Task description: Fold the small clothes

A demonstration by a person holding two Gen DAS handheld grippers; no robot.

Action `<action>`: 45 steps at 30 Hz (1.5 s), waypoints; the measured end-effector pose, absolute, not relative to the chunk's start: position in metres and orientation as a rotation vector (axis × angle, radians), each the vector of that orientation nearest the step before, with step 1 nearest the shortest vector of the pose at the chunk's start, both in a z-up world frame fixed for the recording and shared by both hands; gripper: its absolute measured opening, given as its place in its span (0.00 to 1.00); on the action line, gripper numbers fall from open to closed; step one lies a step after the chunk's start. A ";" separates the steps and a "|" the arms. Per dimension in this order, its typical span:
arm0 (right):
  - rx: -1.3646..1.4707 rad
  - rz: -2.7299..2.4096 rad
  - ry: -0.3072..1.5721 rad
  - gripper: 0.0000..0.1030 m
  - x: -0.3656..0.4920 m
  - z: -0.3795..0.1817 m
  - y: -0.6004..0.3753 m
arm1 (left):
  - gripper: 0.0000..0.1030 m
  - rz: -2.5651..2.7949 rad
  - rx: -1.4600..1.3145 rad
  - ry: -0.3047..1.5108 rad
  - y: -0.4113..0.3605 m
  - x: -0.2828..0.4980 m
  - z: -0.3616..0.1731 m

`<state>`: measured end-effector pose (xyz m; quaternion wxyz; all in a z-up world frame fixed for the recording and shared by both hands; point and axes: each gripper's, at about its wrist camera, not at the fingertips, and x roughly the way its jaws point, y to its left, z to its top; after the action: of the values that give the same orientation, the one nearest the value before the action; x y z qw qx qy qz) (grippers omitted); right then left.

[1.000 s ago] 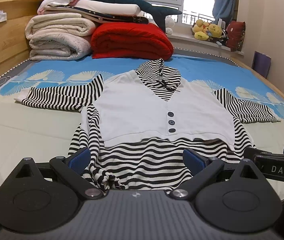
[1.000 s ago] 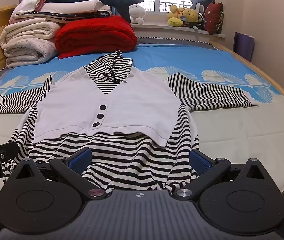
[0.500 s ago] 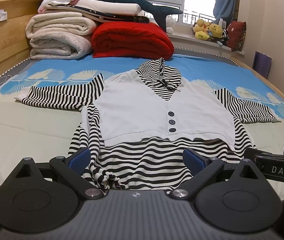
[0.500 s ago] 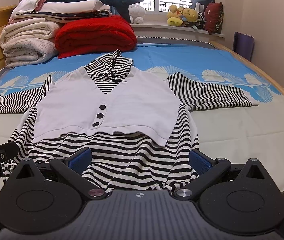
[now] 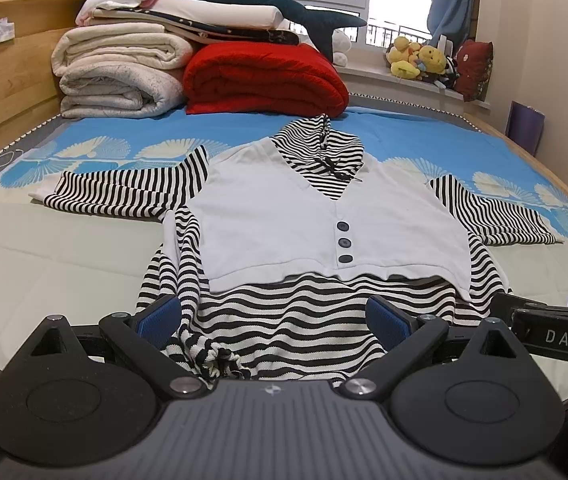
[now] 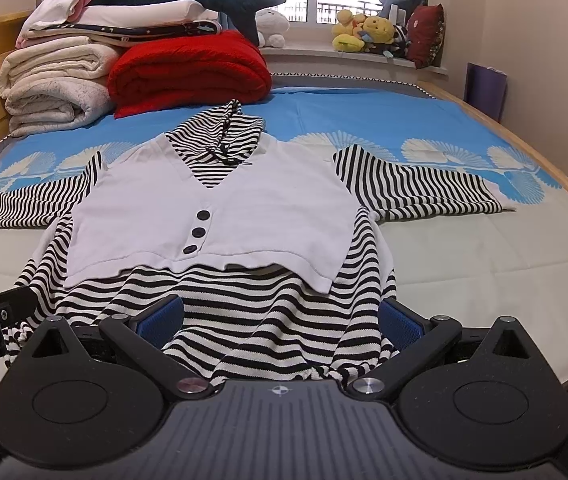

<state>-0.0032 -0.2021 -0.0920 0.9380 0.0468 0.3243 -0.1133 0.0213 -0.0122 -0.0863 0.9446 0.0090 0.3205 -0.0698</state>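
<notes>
A small black-and-white striped hooded top with a white vest panel and three dark buttons (image 5: 324, 224) (image 6: 220, 216) lies flat on the bed, front up, sleeves spread to both sides. My left gripper (image 5: 274, 318) hangs open over the hem's left part, its blue pads apart with only loose hem between them. My right gripper (image 6: 282, 320) is open over the hem's right part. Each gripper's side shows at the edge of the other's view. A knotted cord end (image 5: 220, 360) lies at the hem.
Rolled white quilts (image 5: 120, 76), a red blanket (image 5: 264, 80) and a plush shark (image 5: 264, 0) are stacked at the bed's head. Plush toys (image 6: 368, 32) sit on the windowsill. A wooden bed frame (image 6: 524, 140) runs along the right; a purple bag (image 5: 526, 126) leans on the wall.
</notes>
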 end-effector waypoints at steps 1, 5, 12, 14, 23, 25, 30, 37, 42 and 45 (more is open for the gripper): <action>0.097 -0.230 0.659 0.99 -0.003 -0.092 -0.202 | 0.97 -0.142 0.018 0.653 -0.012 0.021 -0.086; 0.105 -0.226 0.649 0.99 -0.002 -0.091 -0.204 | 0.97 -0.138 0.013 0.658 -0.011 0.023 -0.086; 0.157 -0.217 0.610 0.99 -0.003 -0.088 -0.204 | 0.97 -0.121 -0.008 0.640 -0.010 0.025 -0.078; 0.182 -0.224 0.579 0.99 -0.003 -0.085 -0.207 | 0.94 -0.113 -0.005 0.616 -0.007 0.034 -0.070; 0.097 -0.275 0.530 0.99 0.006 -0.075 -0.213 | 0.75 -0.079 -0.050 0.479 0.031 0.158 -0.013; 0.089 -0.249 0.540 0.99 0.010 -0.072 -0.216 | 0.59 -0.055 -0.078 0.475 0.049 0.200 -0.010; 0.012 -0.175 0.576 0.94 0.034 -0.046 -0.218 | 0.30 0.086 -0.057 0.544 0.105 0.299 -0.039; 0.041 -0.048 0.522 0.86 0.136 0.002 -0.218 | 0.30 0.261 -0.092 0.681 0.197 0.366 -0.114; 0.059 0.010 0.468 0.59 0.215 -0.016 -0.216 | 0.36 0.360 -0.199 0.708 0.264 0.386 -0.147; 0.068 0.012 0.482 0.49 0.237 -0.047 -0.216 | 0.50 0.438 -0.312 0.713 0.304 0.393 -0.162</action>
<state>0.2372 -0.2165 -0.0469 0.9705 0.0336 0.2385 0.0061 0.3926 0.3044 -0.1619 0.9019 -0.1507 0.3449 0.2120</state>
